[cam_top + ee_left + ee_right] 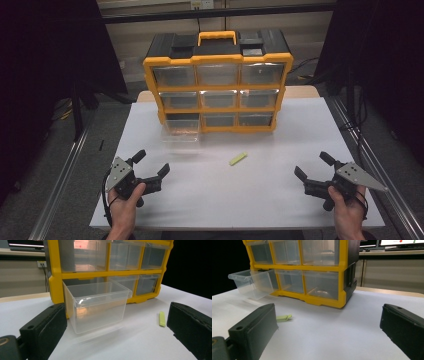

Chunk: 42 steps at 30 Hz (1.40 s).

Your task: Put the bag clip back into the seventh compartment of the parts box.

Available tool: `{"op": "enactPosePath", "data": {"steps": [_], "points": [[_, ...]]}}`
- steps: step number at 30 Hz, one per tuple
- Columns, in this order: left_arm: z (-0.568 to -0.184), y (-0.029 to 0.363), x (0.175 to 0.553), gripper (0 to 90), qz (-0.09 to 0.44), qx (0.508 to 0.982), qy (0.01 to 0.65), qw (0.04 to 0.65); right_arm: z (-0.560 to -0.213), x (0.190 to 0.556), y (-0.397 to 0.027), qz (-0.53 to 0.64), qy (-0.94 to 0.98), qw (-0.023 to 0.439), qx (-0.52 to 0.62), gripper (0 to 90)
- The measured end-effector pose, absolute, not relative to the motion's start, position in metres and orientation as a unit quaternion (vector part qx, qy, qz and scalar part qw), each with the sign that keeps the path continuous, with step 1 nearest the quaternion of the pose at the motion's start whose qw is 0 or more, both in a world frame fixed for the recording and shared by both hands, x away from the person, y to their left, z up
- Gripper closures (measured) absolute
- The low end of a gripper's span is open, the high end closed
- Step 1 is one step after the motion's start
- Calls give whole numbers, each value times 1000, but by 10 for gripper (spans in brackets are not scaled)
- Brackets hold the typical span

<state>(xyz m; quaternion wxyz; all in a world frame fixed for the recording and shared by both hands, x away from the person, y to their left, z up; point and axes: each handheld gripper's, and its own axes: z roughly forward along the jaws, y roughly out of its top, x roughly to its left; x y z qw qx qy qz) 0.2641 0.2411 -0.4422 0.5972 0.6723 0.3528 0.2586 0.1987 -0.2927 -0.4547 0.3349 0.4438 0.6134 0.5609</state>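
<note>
A yellow and black organiser with several clear drawers stands at the back of the white table. Its bottom-left drawer is pulled far out; the same drawer looks empty in the left gripper view and appears as drawer in the right gripper view. A small pale green piece lies on the table in front of the organiser, also as piece and piece. My left gripper is open at the front left, nothing between its jaws. My right gripper is open at the front right, likewise holding nothing.
Metal rails run along both sides of the table, with dark curtains beyond. A wooden ledge lies behind the table. The organiser has a yellow carry handle on top.
</note>
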Motion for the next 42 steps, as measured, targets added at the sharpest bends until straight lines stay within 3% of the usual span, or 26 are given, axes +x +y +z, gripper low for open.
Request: {"op": "enactPosePath", "data": {"steps": [29, 42], "points": [[-426, 208, 262, 33, 220, 682, 321, 620, -455, 197, -295, 571, 606, 333, 443, 2], [-424, 156, 276, 33, 177, 750, 242, 590, -455, 197, -293, 570, 612, 331, 437, 2]]}}
